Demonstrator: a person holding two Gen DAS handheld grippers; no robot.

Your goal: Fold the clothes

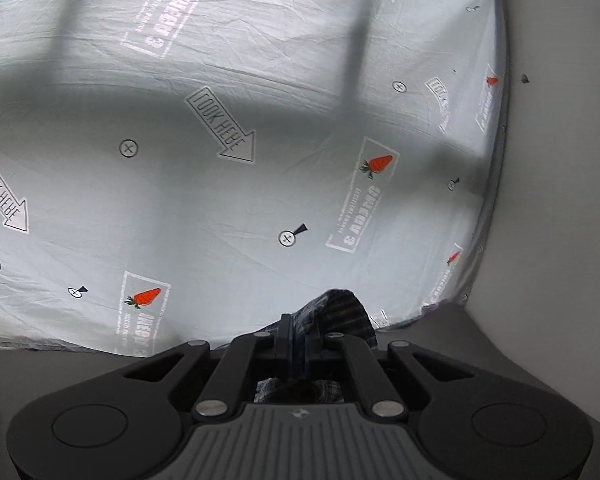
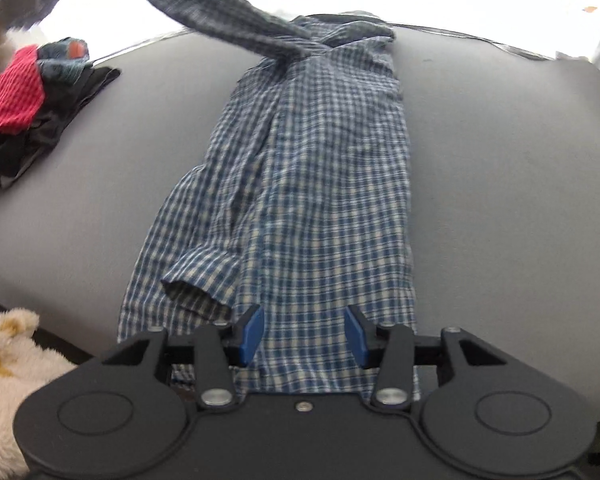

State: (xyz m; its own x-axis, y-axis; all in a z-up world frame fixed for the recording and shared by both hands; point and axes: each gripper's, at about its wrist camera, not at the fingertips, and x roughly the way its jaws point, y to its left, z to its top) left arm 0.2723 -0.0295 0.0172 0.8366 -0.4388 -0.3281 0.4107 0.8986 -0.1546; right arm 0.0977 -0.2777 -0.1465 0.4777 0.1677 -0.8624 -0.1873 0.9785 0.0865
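A blue and white checked shirt (image 2: 320, 168) lies lengthwise on a grey table (image 2: 500, 200), folded into a narrow strip, one sleeve (image 2: 200, 276) folded down on its left. Its other sleeve (image 2: 220, 4) is lifted up and away at the far end. My right gripper (image 2: 304, 336) is open, its blue pads (image 2: 252, 332) just above the shirt's near hem. My left gripper (image 1: 298, 340) is shut on a bunch of the checked fabric (image 1: 336, 312), held over the table's edge.
A pile of dark and red clothes (image 2: 24, 92) sits at the table's left. A plush toy (image 2: 8, 352) lies at the near left edge. A pale sheet printed with carrots and arrows (image 1: 220, 140) spreads beyond the table (image 1: 440, 344); a white wall (image 1: 560, 160) stands to the right.
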